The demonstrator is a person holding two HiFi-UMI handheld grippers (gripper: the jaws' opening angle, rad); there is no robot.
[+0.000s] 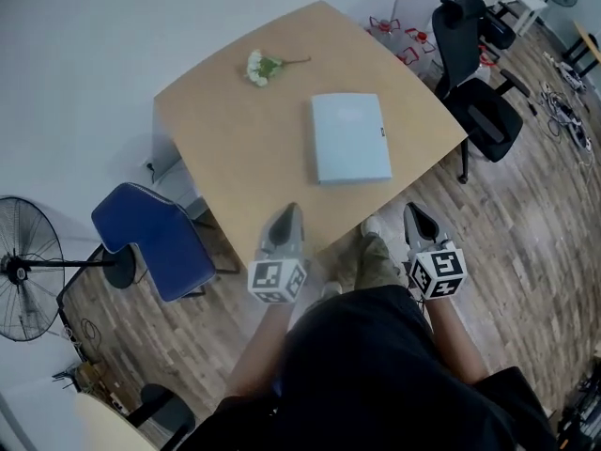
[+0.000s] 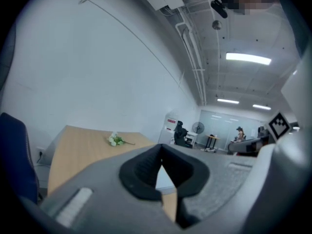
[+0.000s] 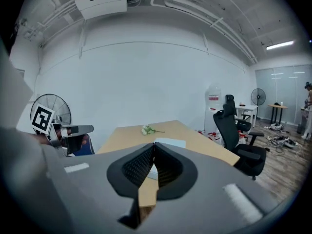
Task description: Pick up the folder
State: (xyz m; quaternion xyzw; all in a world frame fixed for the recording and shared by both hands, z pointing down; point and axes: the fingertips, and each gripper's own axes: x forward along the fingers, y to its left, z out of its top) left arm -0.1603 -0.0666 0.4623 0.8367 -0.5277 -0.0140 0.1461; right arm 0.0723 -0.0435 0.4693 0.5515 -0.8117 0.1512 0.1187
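A pale blue folder (image 1: 350, 137) lies flat on the wooden table (image 1: 235, 158), toward its right near side. A strip of the folder (image 3: 171, 143) shows just past the right jaws, and a pale patch of the folder (image 2: 165, 181) peeks between the left jaws. My left gripper (image 1: 292, 209) hovers at the table's near edge, shut and empty. My right gripper (image 1: 410, 209) is beside the table's near right corner, over the floor, also shut with nothing in it. Both point toward the table.
A small bunch of white flowers (image 1: 257, 67) lies at the table's far side. A blue chair (image 1: 155, 238) stands at the left, a black office chair (image 1: 479, 92) at the right. A standing fan (image 1: 23, 271) is at far left. Cables and red frames lie on the floor beyond.
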